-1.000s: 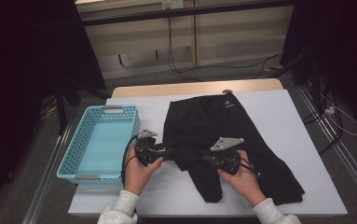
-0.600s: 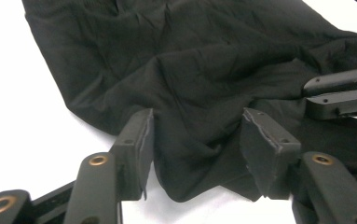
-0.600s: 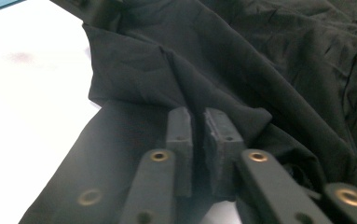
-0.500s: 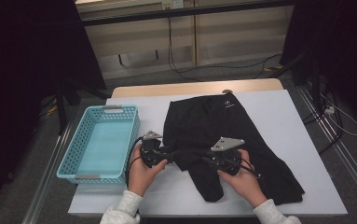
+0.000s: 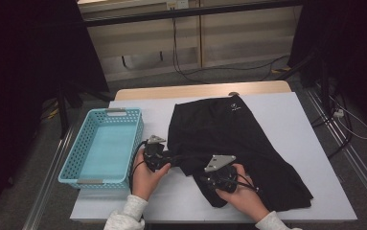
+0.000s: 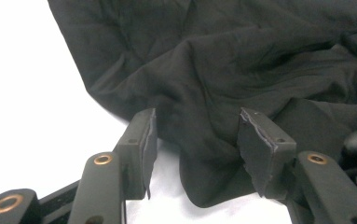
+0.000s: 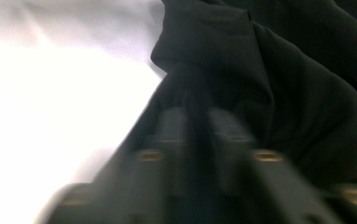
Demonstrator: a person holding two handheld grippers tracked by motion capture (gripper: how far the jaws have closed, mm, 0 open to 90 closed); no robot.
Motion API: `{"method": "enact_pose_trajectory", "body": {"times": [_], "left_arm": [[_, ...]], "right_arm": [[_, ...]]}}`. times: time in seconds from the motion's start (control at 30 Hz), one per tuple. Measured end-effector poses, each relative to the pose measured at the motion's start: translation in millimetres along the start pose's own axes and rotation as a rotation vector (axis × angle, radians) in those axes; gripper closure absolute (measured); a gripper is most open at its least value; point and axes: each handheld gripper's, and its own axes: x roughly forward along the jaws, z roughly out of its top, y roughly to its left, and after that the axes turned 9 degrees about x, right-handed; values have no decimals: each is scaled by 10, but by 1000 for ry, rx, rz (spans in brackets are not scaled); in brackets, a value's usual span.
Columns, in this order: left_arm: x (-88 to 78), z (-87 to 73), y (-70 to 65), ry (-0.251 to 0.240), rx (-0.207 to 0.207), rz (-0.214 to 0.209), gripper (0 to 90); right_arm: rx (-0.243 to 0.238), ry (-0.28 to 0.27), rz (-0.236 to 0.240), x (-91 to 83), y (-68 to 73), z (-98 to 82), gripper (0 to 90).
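Observation:
A black garment with a small white logo lies spread over the white table. My left gripper is at the garment's left edge. In the left gripper view its jaws stand open around a raised fold of the black fabric, and the pads do not press it. My right gripper sits on the lower leg part of the garment. In the blurred right gripper view its jaws have just been closing and now pinch a ridge of black cloth between them.
A light blue plastic basket stands at the table's left side, close to my left hand. Bare white table shows to the right of the garment and along the front edge. Cables lie on the floor beyond the table.
The right hand has shifted a little left and toward the person on the garment. Its jaws now look drawn together on the cloth. The left gripper has hardly moved.

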Motion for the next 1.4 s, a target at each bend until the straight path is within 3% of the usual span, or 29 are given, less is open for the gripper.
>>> {"method": "enact_pose_trajectory", "body": {"times": [0.1, 0.2, 0.3, 0.47, 0.53, 0.67, 0.8, 0.9, 0.97, 1.03, 1.1, 1.2, 1.33, 1.4], "left_arm": [[13, -17, 20, -9, -11, 43, 512], [14, -27, 38, -7, -20, 60, 564], [47, -37, 46, 22, -32, 41, 640], [73, -21, 54, 64, -93, 1, 878], [68, 0, 69, 63, -99, 8, 888], [-3, 43, 125, 20, -97, 77, 891], [-32, 67, 155, 1, -94, 92, 891], [-38, 78, 154, -13, -89, 93, 891], [-48, 82, 158, -19, -90, 86, 890], [-60, 81, 161, -23, -84, 79, 886], [-68, 79, 164, -27, -85, 64, 857], [-75, 83, 148, -27, -84, 59, 733], [-96, 105, 87, -38, -56, 59, 553], [-110, 115, 56, -39, -44, 64, 487]], "right_arm": [[10, 0, 20, -13, -11, 11, 884], [21, -9, 39, -58, -28, 20, 885], [23, -37, 53, -141, -23, 59, 884], [0, -52, 90, -204, 55, 74, 884], [-15, -52, 100, -204, 111, 78, 882], [-35, -44, 136, -172, 236, 74, 878], [-68, -10, 204, -108, 406, 56, 857], [-65, -30, 228, -122, 462, 78, 782], [-66, -58, 200, -176, 440, 110, 731], [-34, -92, 166, -244, 346, 134, 708], [-1, -104, 84, -298, 206, 133, 671], [53, -92, -29, -328, -17, 77, 637], [127, -49, -96, -253, -217, -40, 619], [141, -31, -81, -203, -247, -67, 626]]}}
